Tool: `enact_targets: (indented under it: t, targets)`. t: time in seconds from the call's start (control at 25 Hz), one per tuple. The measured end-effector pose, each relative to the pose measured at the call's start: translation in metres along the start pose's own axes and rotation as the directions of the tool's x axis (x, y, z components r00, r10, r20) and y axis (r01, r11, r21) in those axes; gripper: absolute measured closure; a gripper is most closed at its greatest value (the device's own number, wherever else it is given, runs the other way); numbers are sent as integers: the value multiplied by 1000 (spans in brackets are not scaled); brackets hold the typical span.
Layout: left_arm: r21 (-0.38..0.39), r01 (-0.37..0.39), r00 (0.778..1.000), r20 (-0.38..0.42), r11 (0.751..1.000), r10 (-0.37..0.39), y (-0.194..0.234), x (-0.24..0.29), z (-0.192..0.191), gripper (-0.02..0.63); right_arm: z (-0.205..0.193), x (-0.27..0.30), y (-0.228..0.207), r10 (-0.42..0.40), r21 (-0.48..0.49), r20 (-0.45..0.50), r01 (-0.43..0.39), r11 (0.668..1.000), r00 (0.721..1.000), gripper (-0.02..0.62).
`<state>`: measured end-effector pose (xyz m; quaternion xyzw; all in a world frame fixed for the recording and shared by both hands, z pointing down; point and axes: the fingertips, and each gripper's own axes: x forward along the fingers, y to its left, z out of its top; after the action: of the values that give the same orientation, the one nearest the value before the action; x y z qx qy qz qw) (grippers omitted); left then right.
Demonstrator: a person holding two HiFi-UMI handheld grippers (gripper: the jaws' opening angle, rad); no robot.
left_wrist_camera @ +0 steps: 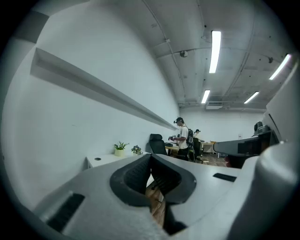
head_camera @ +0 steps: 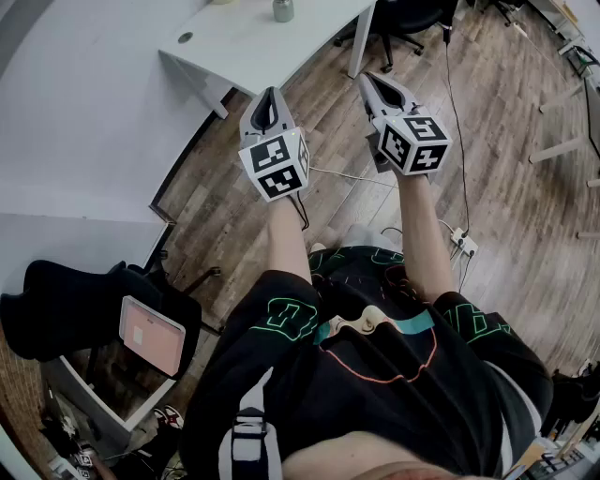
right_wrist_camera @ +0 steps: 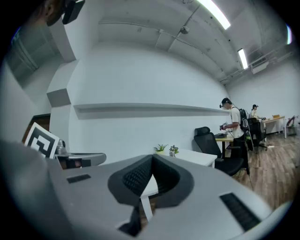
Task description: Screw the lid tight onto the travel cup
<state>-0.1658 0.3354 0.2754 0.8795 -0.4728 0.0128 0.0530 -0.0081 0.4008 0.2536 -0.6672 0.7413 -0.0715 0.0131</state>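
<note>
No travel cup or lid shows in any view. My left gripper [head_camera: 270, 92] is held level over the wooden floor, jaws shut with nothing between them; in the left gripper view its tips [left_wrist_camera: 151, 155] meet. My right gripper [head_camera: 367, 79] is beside it, a little farther forward, also shut and empty, its tips [right_wrist_camera: 153, 157] together. Both point toward a white table [head_camera: 262, 42] ahead, which carries two small potted plants [right_wrist_camera: 167, 149].
A black office chair [head_camera: 403, 19] stands right of the table. A power strip [head_camera: 464, 244] and cables lie on the floor by my feet. A dark chair bearing a pink-screened tablet [head_camera: 150, 333] is at my lower left. People stand at distant desks [left_wrist_camera: 183, 138].
</note>
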Motion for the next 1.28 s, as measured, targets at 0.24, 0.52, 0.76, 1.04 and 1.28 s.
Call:
enact_targets:
  t: [0.24, 0.52, 0.76, 1.04, 1.28]
  targets:
    - [8, 29, 1000, -9, 1000, -29, -1, 5, -6, 601, -3, 6, -9, -47, 30, 3, 47, 998, 999, 591]
    - [-6, 22, 1000, -16, 1000, -22, 13, 12, -9, 601, -7, 20, -5, -26, 18, -21, 27, 999, 999, 591]
    - [-10, 2, 998, -57, 1000, -3, 21, 26, -26, 601, -22, 38, -13, -3, 49, -46, 5, 999, 999, 591]
    - [-5, -40, 992, -120, 999, 39, 35, 74, -53, 601, -46, 95, -40, 57, 116, -77, -48, 992, 995, 591]
    - [-11, -57, 980, -189, 998, 54, 25, 147, -79, 601, -66, 153, -79, 151, 159, -113, -132, 978, 982, 591]
